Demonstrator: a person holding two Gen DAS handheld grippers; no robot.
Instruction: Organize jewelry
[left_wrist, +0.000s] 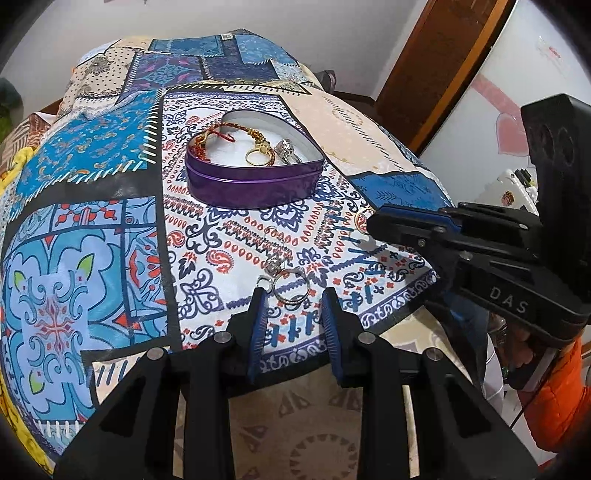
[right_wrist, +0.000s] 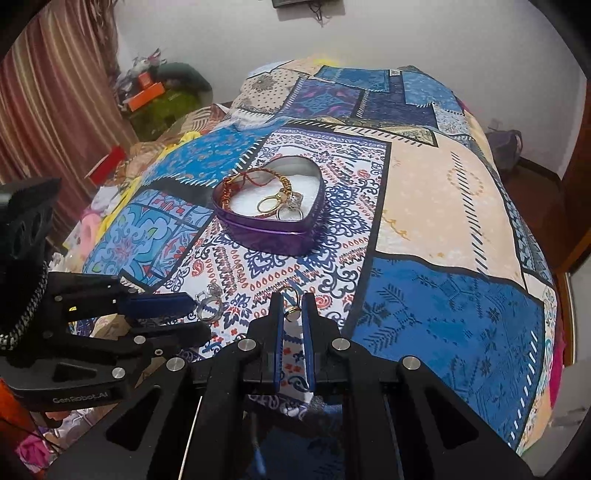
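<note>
The job is at the picking-up step. A purple heart-shaped tin (right_wrist: 271, 225) sits on a patchwork bed cover (right_wrist: 443, 206), and it already has a gold ring, a silver ring and red and gold chains inside.

The right claw (right_wrist: 292, 314) is pinched on a gold ring (right_wrist: 291, 300), on the near side of the tin. The ring looks as if it is between the blue pads, low by the cover.

The left claw (left_wrist: 295, 306) is open. A silver ring (left_wrist: 291, 286) lies on the cover just in front of its tips, also on the near side of the tin, with a small sparkly piece (left_wrist: 272, 264) beside it.

Next, I think the right claw needs to lift the gold ring, carry it over the tin and let go gently. The ring is thin and could slip out.
</note>
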